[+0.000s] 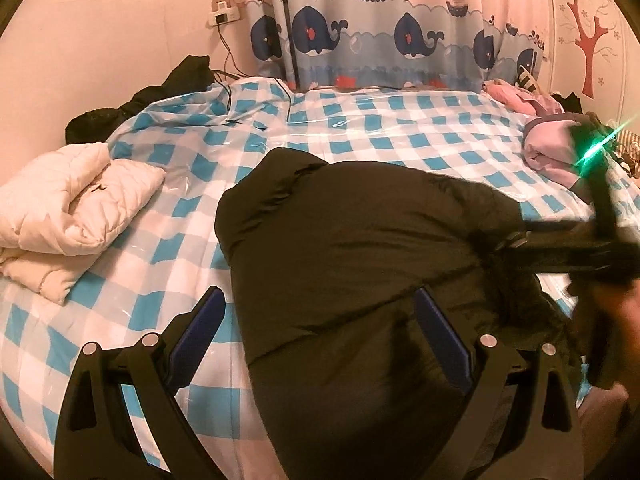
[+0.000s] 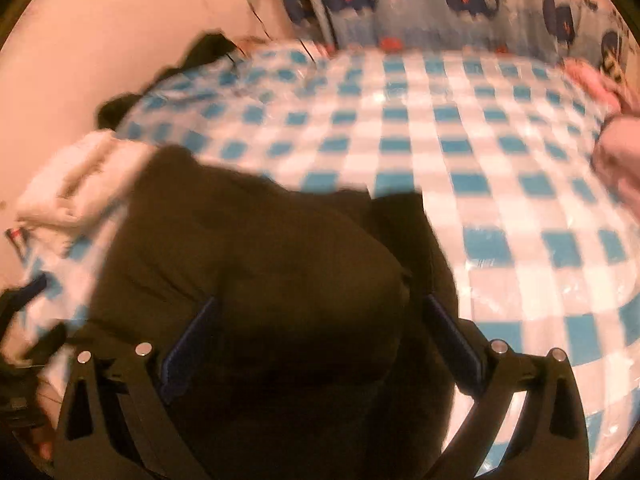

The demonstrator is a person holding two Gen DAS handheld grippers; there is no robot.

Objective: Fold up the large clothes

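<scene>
While both my jaws stand wide apart with nothing pinched, the dark jacket [image 1: 360, 260] bulges up between them at the bottom of both frames. My left gripper [image 1: 320, 332] straddles its near edge; my right gripper [image 2: 316, 336] hovers over the same puffy bulk, blurred. From where I sit it looks bundled into a thick lump, so I'd call the fold partly done and not yet flat or tidy. Middle of frame, the bed [image 1: 400, 136] wears a blue check cover under shiny plastic. At left lies a cream quilted coat [image 1: 72, 208], seemingly folded; at right, pink clothes [image 1: 548, 152]. Farthest back, a whale curtain [image 1: 400, 32] and pink wall.
</scene>
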